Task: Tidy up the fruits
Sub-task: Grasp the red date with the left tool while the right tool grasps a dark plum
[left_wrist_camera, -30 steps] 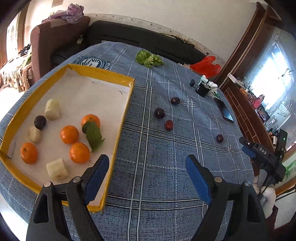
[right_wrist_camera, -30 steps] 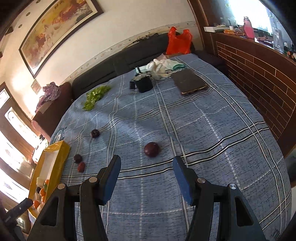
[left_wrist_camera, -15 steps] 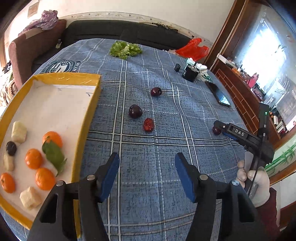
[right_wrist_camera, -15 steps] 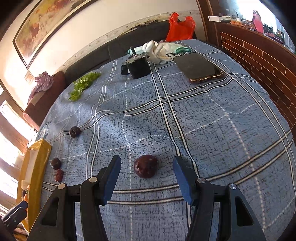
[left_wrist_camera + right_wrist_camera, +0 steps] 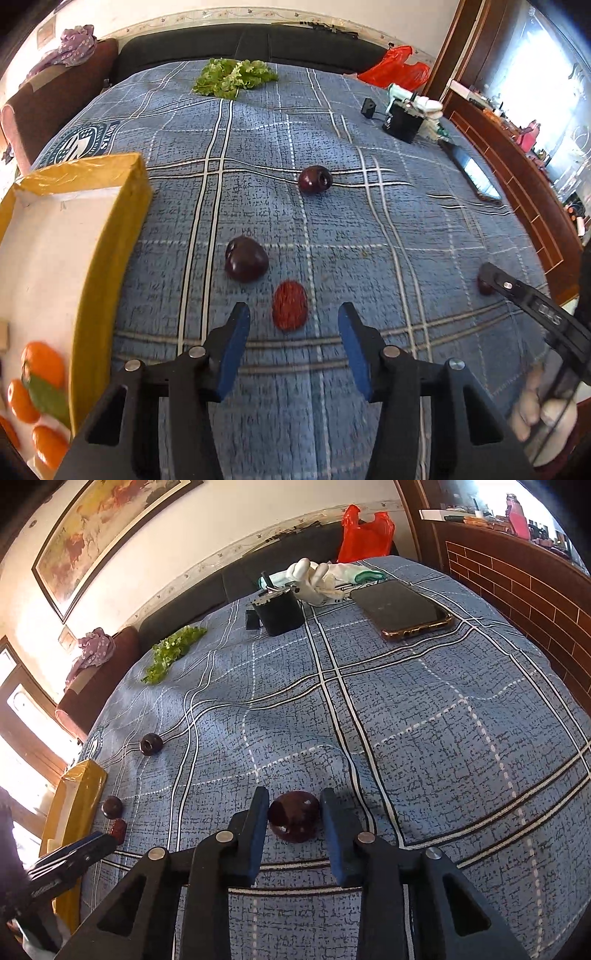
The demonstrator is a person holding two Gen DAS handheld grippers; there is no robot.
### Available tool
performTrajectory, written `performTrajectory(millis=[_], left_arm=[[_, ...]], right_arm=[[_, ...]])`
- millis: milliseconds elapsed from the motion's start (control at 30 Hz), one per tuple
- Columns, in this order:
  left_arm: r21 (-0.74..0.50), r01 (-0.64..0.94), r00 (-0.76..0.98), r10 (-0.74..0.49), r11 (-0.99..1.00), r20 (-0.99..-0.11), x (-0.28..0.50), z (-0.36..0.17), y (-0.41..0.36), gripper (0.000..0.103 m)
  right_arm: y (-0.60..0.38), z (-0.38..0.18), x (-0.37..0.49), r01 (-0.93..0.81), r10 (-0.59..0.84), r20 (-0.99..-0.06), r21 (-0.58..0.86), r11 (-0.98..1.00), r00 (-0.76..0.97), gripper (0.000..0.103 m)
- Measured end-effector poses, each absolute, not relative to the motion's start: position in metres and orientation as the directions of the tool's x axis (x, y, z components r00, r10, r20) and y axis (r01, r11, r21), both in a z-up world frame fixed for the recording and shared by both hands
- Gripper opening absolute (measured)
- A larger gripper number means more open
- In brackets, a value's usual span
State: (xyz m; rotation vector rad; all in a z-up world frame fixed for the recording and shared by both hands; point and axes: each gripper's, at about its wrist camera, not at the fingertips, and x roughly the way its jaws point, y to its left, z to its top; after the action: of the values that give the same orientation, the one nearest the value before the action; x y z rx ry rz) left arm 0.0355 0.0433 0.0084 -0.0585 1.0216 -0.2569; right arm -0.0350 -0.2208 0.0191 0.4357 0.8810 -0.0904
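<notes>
A: Blue plaid tablecloth (image 5: 424, 716), woven and slightly rumpled, covers the whole surface; a dark sofa runs along the far edge, brick-pattern wall at right.

B: Open room?

A: Wide bare cloth through the middle and right. Far end is cluttered: leafy greens (image 5: 236, 75), black box (image 5: 279, 611), white gloves (image 5: 317, 578), a phone (image 5: 404, 609) lying flat, red plastic bag (image 5: 364, 533).

B: Right gripper?

A: Right gripper (image 5: 294, 814) has its blue pads either side of a round, glossy dark plum (image 5: 293, 816), very close. Whether they press on it cannot be told.

B: Left gripper?

A: Left gripper (image 5: 294, 345) is spread wide, holding nothing. A flat-looking, rough red fruit (image 5: 290, 304) lies on the cloth just beyond its tips, between the fingers' line. A second dark plum (image 5: 245, 258) sits just far-left of it; a third plum (image 5: 314, 179) farther off, well apart.

B: Container?

A: Yellow-walled tray (image 5: 110, 236) with white floor at the left edge, near the second plum. Oranges (image 5: 40, 363) and a green leaf (image 5: 46, 397) in its near corner, blurred.
</notes>
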Motion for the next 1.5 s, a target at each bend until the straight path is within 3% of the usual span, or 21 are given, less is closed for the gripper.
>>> performTrajectory(millis=[100, 167, 633, 1000, 1300, 1500], left_arm=[[-0.139, 0.191, 0.511, -0.219, 0.972, -0.831, 0.039, 0.004, 0.038, 0.025], [-0.117, 0.189, 0.519, -0.2, 0.975, -0.831, 0.039, 0.003, 0.037, 0.019], [-0.214, 0.139, 0.574, -0.255, 0.967, -0.779, -0.002, 0.035, 0.065, 0.02], [-0.245, 0.088, 0.614, -0.246, 0.966, -0.75, -0.045, 0.055, 0.107, 0.02], [-0.288, 0.0, 0.686, -0.21, 0.958, -0.697, -0.072, 0.078, 0.163, 0.02], [-0.266, -0.12, 0.716, -0.103, 0.956, -0.691, -0.088, 0.079, 0.218, 0.02]], right_arm=[[-0.22, 0.019, -0.036, 0.249, 0.108, -0.763, 0.336, 0.908, 0.638, 0.03], [-0.219, 0.019, -0.035, 0.244, 0.112, -0.764, 0.336, 0.91, 0.635, 0.03], [-0.205, 0.02, -0.037, 0.219, 0.077, -0.772, 0.272, 0.937, 0.63, 0.029], [-0.208, 0.032, -0.05, 0.245, 0.068, -0.742, 0.305, 0.92, 0.667, 0.029], [-0.149, 0.072, -0.069, 0.109, 0.172, -0.703, 0.335, 0.936, 0.69, 0.029], [-0.08, 0.099, -0.066, -0.046, 0.286, -0.679, 0.349, 0.936, 0.676, 0.03]])
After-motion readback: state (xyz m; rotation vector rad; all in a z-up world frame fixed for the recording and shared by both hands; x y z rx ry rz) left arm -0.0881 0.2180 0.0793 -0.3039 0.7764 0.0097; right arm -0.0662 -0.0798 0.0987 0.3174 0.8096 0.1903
